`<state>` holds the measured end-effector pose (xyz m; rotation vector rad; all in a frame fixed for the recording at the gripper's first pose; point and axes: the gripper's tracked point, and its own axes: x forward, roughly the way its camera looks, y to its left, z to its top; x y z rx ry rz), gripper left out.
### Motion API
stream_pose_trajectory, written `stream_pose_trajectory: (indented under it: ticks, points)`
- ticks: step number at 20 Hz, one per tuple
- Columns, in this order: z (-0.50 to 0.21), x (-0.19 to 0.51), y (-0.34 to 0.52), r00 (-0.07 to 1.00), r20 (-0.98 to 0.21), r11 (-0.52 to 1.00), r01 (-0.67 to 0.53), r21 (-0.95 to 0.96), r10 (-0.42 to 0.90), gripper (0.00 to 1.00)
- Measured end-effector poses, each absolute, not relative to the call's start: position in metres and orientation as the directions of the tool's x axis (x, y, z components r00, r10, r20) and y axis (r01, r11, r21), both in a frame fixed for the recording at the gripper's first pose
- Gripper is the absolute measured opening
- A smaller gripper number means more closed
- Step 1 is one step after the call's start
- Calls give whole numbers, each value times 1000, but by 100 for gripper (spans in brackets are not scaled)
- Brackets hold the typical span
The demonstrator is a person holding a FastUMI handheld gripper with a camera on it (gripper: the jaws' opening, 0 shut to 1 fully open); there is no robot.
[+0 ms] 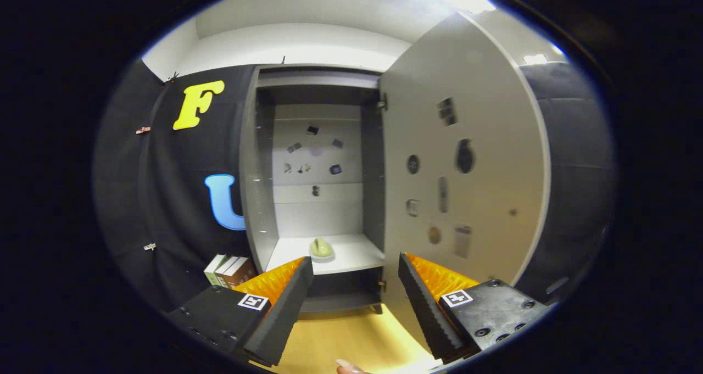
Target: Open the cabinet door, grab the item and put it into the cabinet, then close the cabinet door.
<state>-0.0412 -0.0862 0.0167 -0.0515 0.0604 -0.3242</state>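
Observation:
The grey cabinet [263, 198] stands straight ahead with its door [467, 171] swung wide to the right. A small pale green item [322, 248] rests on the cabinet's lower white shelf [351, 256], beyond and slightly above the left finger. My gripper [356, 267] is open, nothing between its fingers, held back from the cabinet over the wooden surface. The right fingertip [409, 269] sits just in front of the door's lower inner edge.
Several small stickers dot the cabinet's back panel [316, 154] and the inside of the door. A few books [228, 269] stand to the left of the cabinet base. A fingertip of a person's hand [349, 368] shows between the fingers, on the light wooden tabletop [340, 335].

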Motion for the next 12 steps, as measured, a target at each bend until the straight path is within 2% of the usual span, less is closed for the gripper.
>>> stream_pose_trajectory:
  ticks: [3, 8, 12]
  points:
    - [23, -82, -129, 934, -17, 934, 356, -39, -357, 98]
    - [29, -124, -214, 924, -37, 923, 379, -67, -381, 98]
    - [31, -138, -268, 940, -24, 940, 340, -38, -341, 97]
